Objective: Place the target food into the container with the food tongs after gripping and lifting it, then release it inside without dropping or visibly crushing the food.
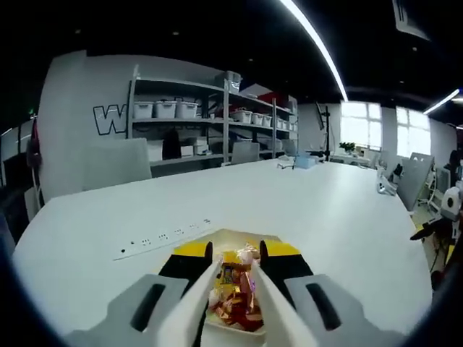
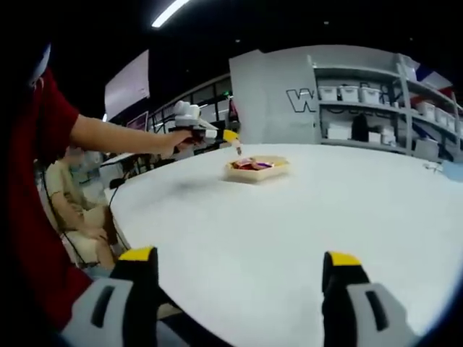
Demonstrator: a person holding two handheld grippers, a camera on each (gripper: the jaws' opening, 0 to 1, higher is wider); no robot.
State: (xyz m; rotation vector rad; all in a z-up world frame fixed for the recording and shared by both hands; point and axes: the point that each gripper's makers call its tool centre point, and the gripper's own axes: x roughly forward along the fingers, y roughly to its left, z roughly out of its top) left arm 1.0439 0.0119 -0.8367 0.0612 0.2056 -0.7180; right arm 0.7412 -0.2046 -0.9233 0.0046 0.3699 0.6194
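My left gripper (image 1: 236, 251) is shut on a pair of white food tongs (image 1: 197, 302), whose two arms run forward between the yellow-and-black jaws. The tongs hang right over a shallow tan container (image 1: 226, 233) holding several wrapped sweets (image 1: 233, 300). A pale pink wrapped sweet (image 1: 247, 255) sits between the tong tips; I cannot tell whether it is gripped. In the right gripper view, a person's arm holds the left gripper (image 2: 205, 133) with the tong tips (image 2: 237, 150) just above the container (image 2: 255, 176). My right gripper (image 2: 239, 278) is open and far from it, low over the table.
The broad white table (image 1: 325, 210) has a power-socket strip (image 1: 163, 237) set in it just beyond the container. Chairs and shelving with storage bins (image 1: 217, 116) line the far side. A seated person (image 2: 69, 202) is at the table's left edge.
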